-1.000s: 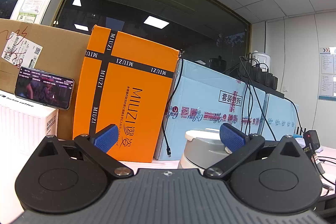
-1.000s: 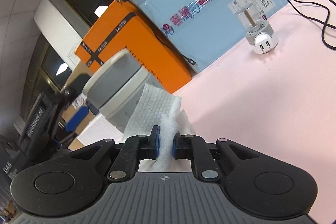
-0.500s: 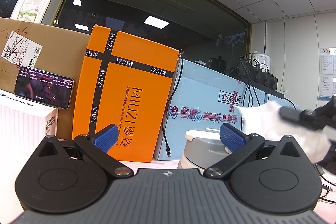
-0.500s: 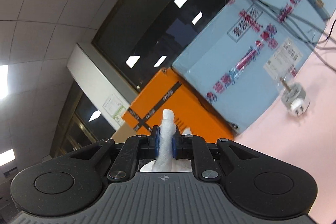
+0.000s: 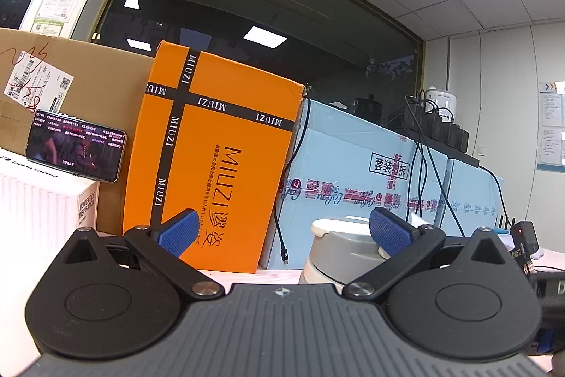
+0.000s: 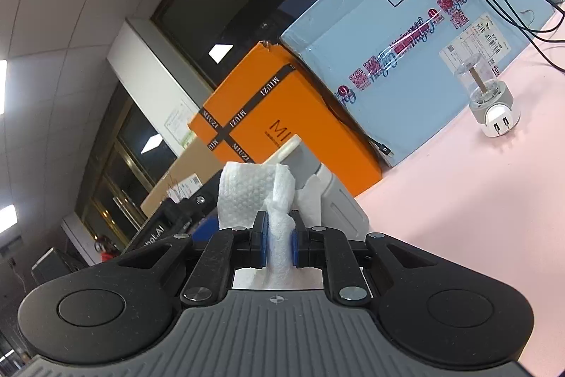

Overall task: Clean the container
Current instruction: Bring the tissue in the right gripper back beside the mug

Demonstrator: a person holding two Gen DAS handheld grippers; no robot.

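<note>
Pinching a white paper towel [image 6: 279, 218] between its blue pads, the right gripper [image 6: 279, 237] hovers just beside the grey container [image 6: 328, 189] (white-rimmed, standing on the pink table [image 6: 476, 200] before an orange box [image 6: 282, 126]). The left gripper [image 5: 282, 230] stands spread wide, holding nothing.

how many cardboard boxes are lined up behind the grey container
4: a plain brown cardboard box far left, the orange MIUZI box, then two pale blue boxes to the right. More may be hidden.
</note>
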